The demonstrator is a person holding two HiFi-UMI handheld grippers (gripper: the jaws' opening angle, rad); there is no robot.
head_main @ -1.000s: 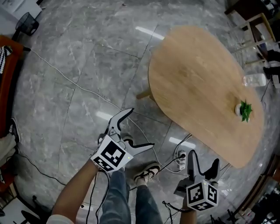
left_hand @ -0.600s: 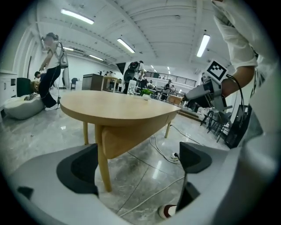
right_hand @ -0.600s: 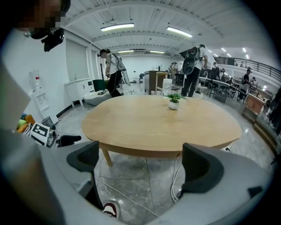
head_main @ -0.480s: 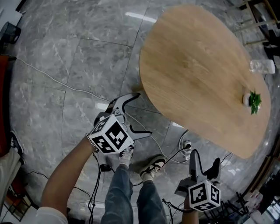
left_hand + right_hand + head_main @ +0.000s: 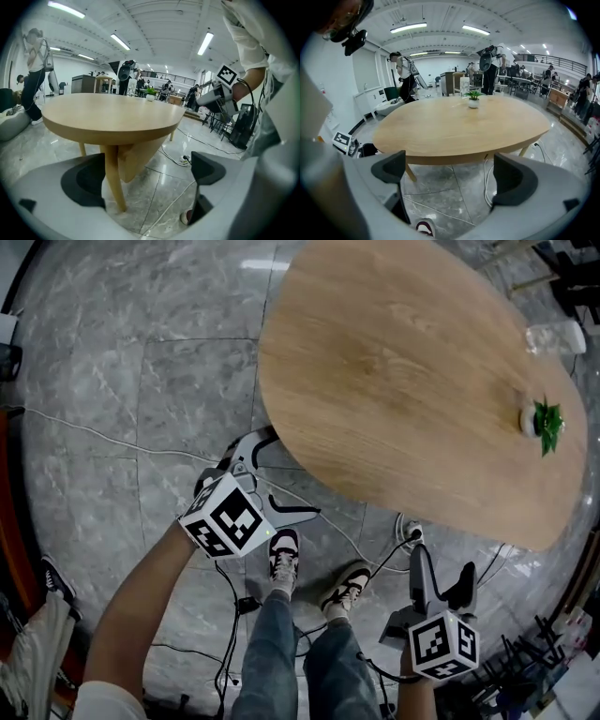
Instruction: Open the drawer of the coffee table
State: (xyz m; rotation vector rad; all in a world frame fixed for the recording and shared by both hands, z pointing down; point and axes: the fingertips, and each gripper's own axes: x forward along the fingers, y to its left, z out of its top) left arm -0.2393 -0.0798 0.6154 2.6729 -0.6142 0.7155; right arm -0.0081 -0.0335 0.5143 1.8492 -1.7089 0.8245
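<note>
The coffee table [image 5: 403, 381] is a light wooden oval top on wooden legs, filling the upper right of the head view. No drawer front shows from above. In the left gripper view a wedge-shaped wooden part [image 5: 140, 157] hangs under the top beside a leg [image 5: 115, 183]; I cannot tell if it is the drawer. My left gripper [image 5: 291, 474] is open and holds nothing, its upper fingertip close to the table's near left edge. Lower right, my right gripper [image 5: 441, 566] is open and holds nothing, a little short of the table's near edge [image 5: 464, 152].
A small potted plant [image 5: 546, 423] and a clear bottle [image 5: 553, 337] stand at the table's far right end. A power strip [image 5: 410, 531] and cables lie on the grey marble floor under the near edge. The person's shoes [image 5: 283, 554] are between the grippers.
The table has come nearer and further left in the head view. My left gripper has closed in on the table's near left edge. The right gripper has kept its place, still open.
</note>
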